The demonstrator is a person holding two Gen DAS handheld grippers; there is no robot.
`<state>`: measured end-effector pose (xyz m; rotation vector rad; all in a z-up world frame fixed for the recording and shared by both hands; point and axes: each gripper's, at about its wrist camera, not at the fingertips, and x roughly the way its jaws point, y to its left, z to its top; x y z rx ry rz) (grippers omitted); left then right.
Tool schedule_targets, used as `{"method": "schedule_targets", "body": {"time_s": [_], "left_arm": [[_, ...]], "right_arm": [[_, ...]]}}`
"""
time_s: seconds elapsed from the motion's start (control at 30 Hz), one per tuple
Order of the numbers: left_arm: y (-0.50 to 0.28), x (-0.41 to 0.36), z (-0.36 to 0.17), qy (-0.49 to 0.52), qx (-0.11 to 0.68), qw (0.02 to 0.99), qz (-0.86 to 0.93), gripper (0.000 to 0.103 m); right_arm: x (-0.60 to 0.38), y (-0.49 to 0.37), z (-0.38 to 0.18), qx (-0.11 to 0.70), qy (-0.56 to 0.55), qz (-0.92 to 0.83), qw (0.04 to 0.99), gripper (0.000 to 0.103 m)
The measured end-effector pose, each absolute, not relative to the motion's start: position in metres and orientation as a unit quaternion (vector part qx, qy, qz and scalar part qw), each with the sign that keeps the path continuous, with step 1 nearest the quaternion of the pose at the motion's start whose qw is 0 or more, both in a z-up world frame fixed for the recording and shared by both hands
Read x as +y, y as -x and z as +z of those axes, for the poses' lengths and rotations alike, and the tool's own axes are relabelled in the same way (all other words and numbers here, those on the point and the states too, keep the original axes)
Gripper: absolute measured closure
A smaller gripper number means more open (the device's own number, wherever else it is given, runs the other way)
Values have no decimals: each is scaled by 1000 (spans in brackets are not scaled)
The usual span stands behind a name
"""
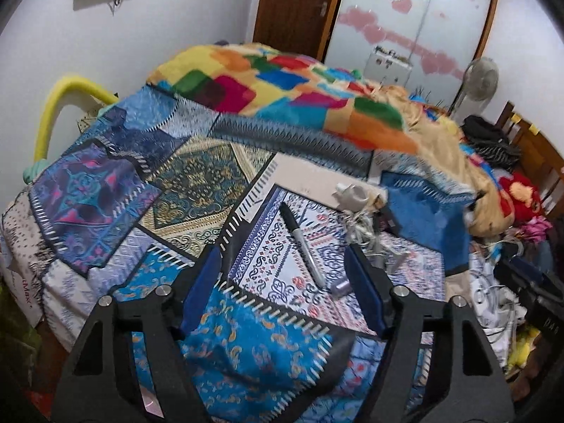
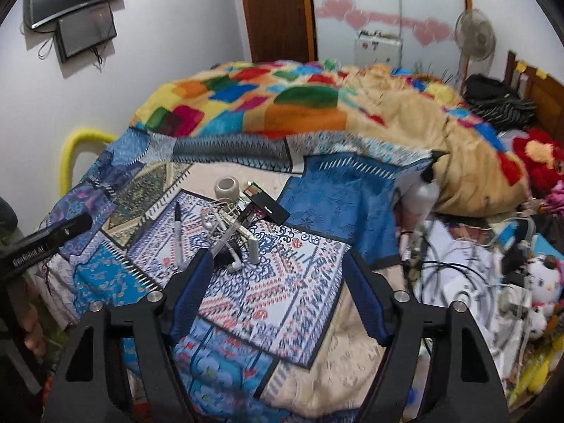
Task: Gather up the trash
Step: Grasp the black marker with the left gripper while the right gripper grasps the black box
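Overhead, left gripper [image 1: 282,268]; marker [image 1: 302,245] below

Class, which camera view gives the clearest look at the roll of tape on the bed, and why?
The right wrist view: the roll of tape stands whole there, its round opening facing the camera. In the left wrist view, the same roll sits near the blanket's edge, blurred and harder to make out.

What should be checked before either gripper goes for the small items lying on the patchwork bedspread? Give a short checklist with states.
1. Left gripper empty, jaws apart: ok.
2. Right gripper empty, jaws apart: ok.
3. Marker lies alone on the bedspread, clear to grasp: ok.
4. Earphones free of tangle: not ok, knotted over other items.
5. Tape roll unobstructed: ok.
6. Trash container in sight: not ok, none in either view.
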<state>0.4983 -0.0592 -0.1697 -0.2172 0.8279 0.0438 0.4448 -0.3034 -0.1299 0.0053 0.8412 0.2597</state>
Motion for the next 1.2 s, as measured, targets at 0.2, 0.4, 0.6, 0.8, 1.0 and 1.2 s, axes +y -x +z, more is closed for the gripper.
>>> {"method": "schedule_targets", "body": {"time_s": [0.2, 0.4, 0.6, 0.8, 1.0, 1.2], "left_arm": [[-542, -76, -213, 92, 435, 896, 17, 48], [-574, -87, -249, 96, 465, 880, 14, 61], [-588, -93, -266, 90, 468, 879, 24, 67], [-598, -95, -279, 86, 471, 877, 42, 71], [-600, -100, -282, 81, 461, 882, 54, 72], [-601, -101, -282, 67, 461, 883, 50, 92]], "right_arm": [[-298, -503, -162, 437, 20, 153, 886, 36], [-285, -550, -193, 459, 46, 195, 865, 43], [-273, -583, -221, 484, 53, 217, 846, 50], [-264, -598, -231, 490, 49, 233, 839, 57], [-267, -605, -232, 492, 23, 245, 835, 75], [-275, -601, -231, 496, 19, 222, 839, 80]]}}
